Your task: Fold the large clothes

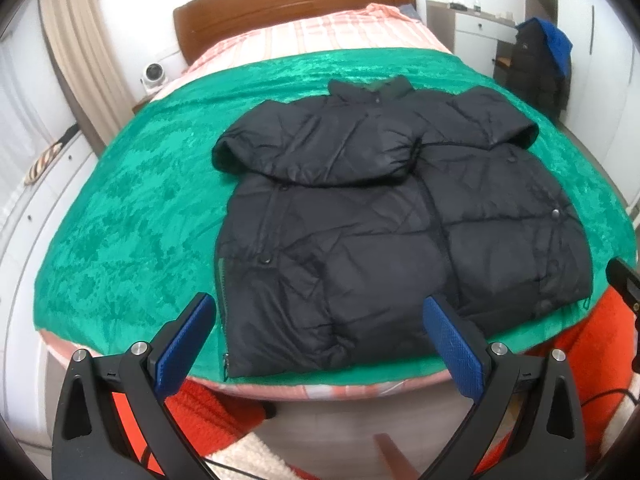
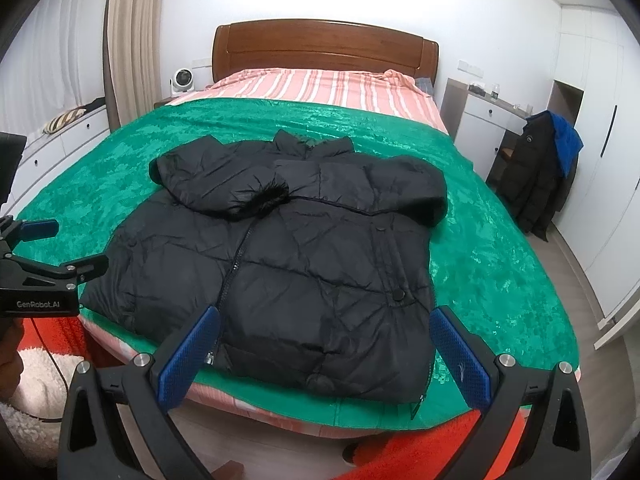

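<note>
A black puffer jacket (image 1: pixel 360 216) lies front up on the green blanket (image 1: pixel 132 208), collar toward the headboard, both sleeves folded in across the chest. It also shows in the right wrist view (image 2: pixel 288 256). My left gripper (image 1: pixel 320 312) is open and empty, held above the jacket's hem at the foot of the bed. My right gripper (image 2: pixel 324 328) is open and empty, also over the hem, near the zipper end. The left gripper (image 2: pixel 60 248) shows at the left edge of the right wrist view.
The bed has a pink striped sheet (image 2: pixel 320 84) and a wooden headboard (image 2: pixel 324 48). A chair draped with dark and blue coats (image 2: pixel 548 168) stands right of the bed by a white desk (image 2: pixel 480 116). White drawers (image 2: pixel 60 140) line the left wall. A small fan (image 2: pixel 182 80) sits beside the headboard.
</note>
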`<act>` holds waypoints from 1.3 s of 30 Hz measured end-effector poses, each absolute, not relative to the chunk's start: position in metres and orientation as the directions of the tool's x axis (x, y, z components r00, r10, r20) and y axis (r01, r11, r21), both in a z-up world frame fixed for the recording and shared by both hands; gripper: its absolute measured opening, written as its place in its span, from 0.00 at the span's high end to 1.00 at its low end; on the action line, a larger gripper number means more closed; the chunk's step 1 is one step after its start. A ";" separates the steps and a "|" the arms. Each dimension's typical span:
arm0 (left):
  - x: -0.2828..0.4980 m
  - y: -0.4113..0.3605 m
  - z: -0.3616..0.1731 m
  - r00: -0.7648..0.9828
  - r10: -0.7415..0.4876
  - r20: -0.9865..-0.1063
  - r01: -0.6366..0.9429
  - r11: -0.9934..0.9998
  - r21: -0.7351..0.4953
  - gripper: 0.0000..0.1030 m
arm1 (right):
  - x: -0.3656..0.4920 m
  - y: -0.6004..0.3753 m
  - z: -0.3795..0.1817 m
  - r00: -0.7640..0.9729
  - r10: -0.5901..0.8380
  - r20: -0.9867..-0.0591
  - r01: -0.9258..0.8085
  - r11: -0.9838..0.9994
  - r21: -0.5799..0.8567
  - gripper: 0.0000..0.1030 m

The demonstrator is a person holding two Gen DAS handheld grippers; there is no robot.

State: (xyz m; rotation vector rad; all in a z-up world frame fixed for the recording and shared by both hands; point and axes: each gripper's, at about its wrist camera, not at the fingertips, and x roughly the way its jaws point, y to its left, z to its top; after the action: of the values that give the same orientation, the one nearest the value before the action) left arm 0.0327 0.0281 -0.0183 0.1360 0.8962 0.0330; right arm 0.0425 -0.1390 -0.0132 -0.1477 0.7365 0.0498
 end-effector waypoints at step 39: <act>0.030 0.023 -0.026 0.610 0.123 -0.782 0.039 0.982 0.186 0.00 | 0.045 -0.140 -0.017 0.726 -0.049 -0.686 -0.069 0.987 -0.144 0.00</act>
State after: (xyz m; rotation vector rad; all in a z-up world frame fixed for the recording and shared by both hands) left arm 0.0299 0.0228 -0.0264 0.1915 0.9146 0.0489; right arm 0.0449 -0.1405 -0.0169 -0.1639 0.7598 0.0109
